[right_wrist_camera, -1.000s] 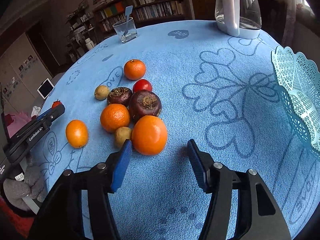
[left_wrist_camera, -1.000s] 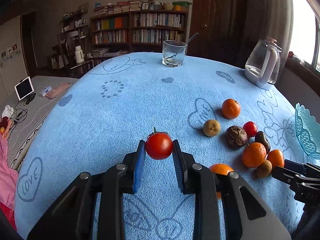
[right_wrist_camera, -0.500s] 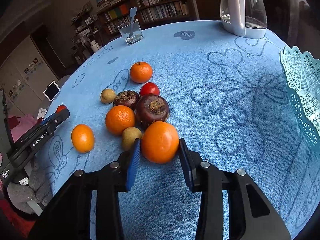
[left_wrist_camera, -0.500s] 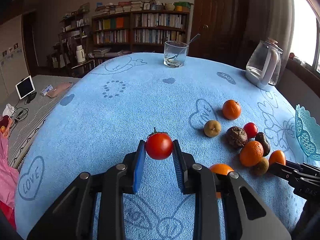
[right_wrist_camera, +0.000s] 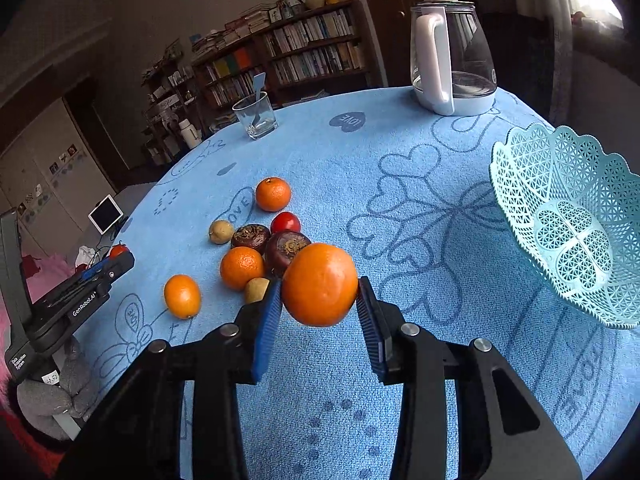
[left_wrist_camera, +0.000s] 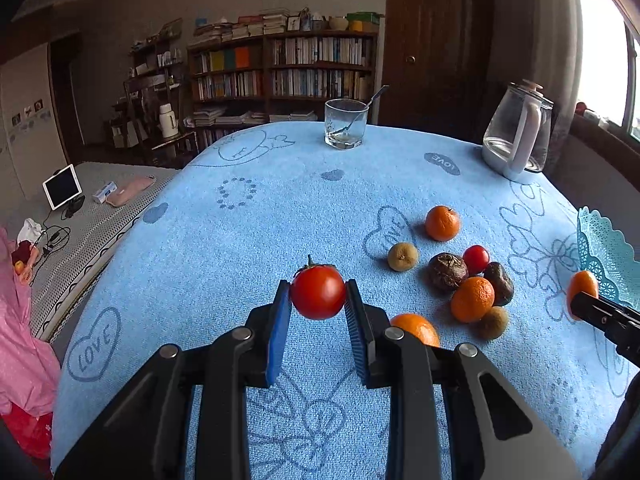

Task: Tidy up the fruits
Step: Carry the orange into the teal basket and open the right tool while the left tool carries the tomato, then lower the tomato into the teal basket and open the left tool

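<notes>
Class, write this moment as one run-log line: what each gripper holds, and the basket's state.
left gripper: shut on tomato | right gripper: shut on orange | basket: empty

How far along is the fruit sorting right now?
Nothing is done yet: the teal basket holds no fruit. In hand: the left gripper clamps a tomato, and the right gripper clamps an orange, both lifted off the blue cloth. Left: the cluster of fruit on the cloth, plus both held pieces to drop in.
</notes>
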{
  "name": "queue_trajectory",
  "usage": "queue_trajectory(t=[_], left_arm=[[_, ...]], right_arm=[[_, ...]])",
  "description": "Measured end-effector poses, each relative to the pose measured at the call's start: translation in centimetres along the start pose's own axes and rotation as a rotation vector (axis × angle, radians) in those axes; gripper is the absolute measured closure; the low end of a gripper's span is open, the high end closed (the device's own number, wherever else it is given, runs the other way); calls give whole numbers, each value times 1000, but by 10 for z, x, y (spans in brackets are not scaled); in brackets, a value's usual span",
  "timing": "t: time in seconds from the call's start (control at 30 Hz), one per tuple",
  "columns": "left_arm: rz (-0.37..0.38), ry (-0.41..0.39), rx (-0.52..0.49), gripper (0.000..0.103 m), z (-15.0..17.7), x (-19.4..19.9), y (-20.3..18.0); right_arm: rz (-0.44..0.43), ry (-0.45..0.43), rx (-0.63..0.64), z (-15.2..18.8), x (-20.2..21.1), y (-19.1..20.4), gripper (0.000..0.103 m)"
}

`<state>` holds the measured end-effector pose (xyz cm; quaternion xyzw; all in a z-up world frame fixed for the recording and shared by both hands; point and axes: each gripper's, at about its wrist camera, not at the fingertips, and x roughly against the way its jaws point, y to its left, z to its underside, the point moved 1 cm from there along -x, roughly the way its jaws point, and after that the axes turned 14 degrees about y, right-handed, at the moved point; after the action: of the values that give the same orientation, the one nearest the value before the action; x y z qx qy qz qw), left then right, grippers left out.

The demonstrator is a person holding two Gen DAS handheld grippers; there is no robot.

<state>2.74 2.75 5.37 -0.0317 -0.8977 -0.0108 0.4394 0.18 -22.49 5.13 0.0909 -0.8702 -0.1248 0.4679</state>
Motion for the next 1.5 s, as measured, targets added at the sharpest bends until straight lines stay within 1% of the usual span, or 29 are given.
queue_trajectory(t=[0.27, 0.4, 0.47, 0.57, 0.6, 0.7, 0.9, 1.03, 1.23, 1.3, 1.37, 1.5], left_arm=[[23, -54, -65, 75, -1, 32, -36], [37, -66, -96, 76, 0, 42, -57], [47, -65, -114, 75, 1, 44, -68], [65, -61, -141, 75, 2, 47, -85], [70, -60, -151, 75, 3, 48, -91], [86, -56, -179, 75, 4, 49, -108], [115, -57, -238, 75, 6, 51, -139], [130, -48, -266, 75, 6, 50, -155], [149, -34, -295, 75, 5, 47, -172], [155, -29, -302, 75, 5, 46, -177], [162, -24, -308, 75, 4, 45, -181], [185, -12, -327, 75, 4, 43, -190]], right_arm=[[16, -73, -51, 1, 34, -34, 64], [36, -112, -88, 2, 52, -56, 64], [57, -123, -115, 5, 59, -69, 64], [128, -142, -145, 8, 69, -88, 64], [144, -146, -161, 9, 72, -95, 64], [150, -140, -217, 11, 77, -121, 64], [112, -111, -312, 14, 78, -161, 64], [115, -103, -331, 15, 76, -169, 64], [143, -106, -327, 14, 76, -168, 63], [142, -116, -335, 14, 79, -168, 61], [138, -133, -345, 15, 84, -170, 53], [127, -174, -359, 16, 96, -173, 53]])
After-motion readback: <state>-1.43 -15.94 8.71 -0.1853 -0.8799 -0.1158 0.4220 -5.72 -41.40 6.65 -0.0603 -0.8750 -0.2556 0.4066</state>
